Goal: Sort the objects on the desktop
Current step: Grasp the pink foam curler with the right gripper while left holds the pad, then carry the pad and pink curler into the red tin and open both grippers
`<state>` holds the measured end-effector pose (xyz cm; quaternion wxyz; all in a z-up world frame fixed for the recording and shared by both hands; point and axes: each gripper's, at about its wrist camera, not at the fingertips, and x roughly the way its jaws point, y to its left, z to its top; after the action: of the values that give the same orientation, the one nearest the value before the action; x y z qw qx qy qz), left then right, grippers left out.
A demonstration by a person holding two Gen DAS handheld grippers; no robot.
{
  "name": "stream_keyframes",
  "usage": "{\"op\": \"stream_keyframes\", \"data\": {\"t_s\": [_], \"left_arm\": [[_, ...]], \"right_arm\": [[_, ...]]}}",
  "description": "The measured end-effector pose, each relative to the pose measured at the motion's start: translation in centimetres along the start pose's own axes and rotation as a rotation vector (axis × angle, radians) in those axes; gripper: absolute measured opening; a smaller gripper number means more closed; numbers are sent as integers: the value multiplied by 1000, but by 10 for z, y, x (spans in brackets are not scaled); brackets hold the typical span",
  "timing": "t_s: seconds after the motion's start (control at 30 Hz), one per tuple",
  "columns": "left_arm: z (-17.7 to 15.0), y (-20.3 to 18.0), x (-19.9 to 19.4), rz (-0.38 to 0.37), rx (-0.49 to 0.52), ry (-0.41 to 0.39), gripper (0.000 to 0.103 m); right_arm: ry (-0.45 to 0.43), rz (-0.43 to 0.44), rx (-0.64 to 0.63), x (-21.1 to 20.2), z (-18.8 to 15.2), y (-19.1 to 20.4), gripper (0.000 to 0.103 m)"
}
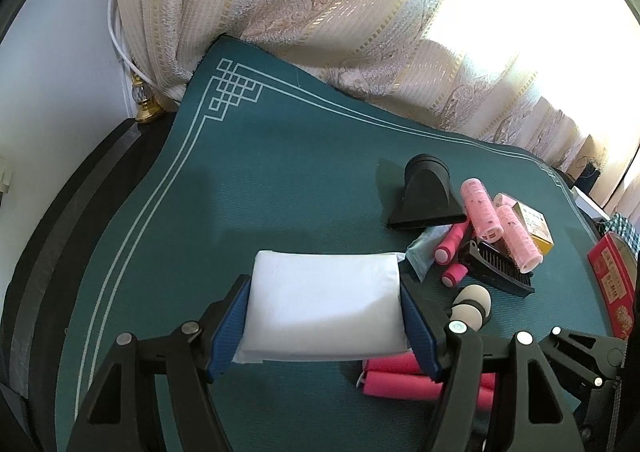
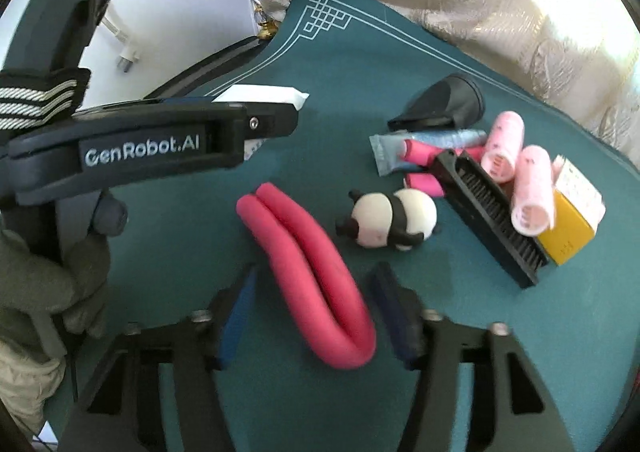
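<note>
- Left tool (image 1: pixel 324 326) is clamped on a white tissue pack (image 1: pixel 320 304), its blue pads pressing both ends.
- Right tool (image 2: pixel 310 318) is released, jaws straddling a folded pink foam roller (image 2: pixel 308 276) on the green-matted surface (image 2: pixel 460 372).
- Beyond lie a panda toy (image 2: pixel 390 221), black brush (image 2: pixel 492 207) and pale pink hair rollers (image 2: pixel 534 191).

The one text that reads clearly is "GenRobot.AI", in pale letters on the dark side of the left gripper (image 2: pixel 298 119), which reaches in from the left of the right wrist view.

The yellow and white box (image 2: pixel 572 211) at the right edge of that view carries small print on its white face, too fine to read. In the left wrist view the same box (image 1: pixel 534 226) shows dark characters on its pale label, also illegible. The red box (image 1: pixel 612 284) at the right edge of the left wrist view bears light characters and a floral print; none can be made out.
</note>
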<state>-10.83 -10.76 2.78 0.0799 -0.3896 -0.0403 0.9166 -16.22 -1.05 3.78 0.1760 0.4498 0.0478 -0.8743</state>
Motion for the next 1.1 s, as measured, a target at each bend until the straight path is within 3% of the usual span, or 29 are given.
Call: {"op": "stream_keyframes", "data": {"t_s": [0.07,0.13,0.6,1.1], "left_arm": [[-1,1,2,4,-2,3,73],[-1,2,3,6,-3,7,73],[-12,-23,-9,13,39,-1,73],[-25,-115,-37,-81,157,-17,72]], "right_arm": [[0,-15,6,1,1,0,25],[-4,-5,22,-7,-8,-6,17],[-97,-13,188,-76,-59,-37,17],[-261,-177,438,-187,-130,-124,17]]}}
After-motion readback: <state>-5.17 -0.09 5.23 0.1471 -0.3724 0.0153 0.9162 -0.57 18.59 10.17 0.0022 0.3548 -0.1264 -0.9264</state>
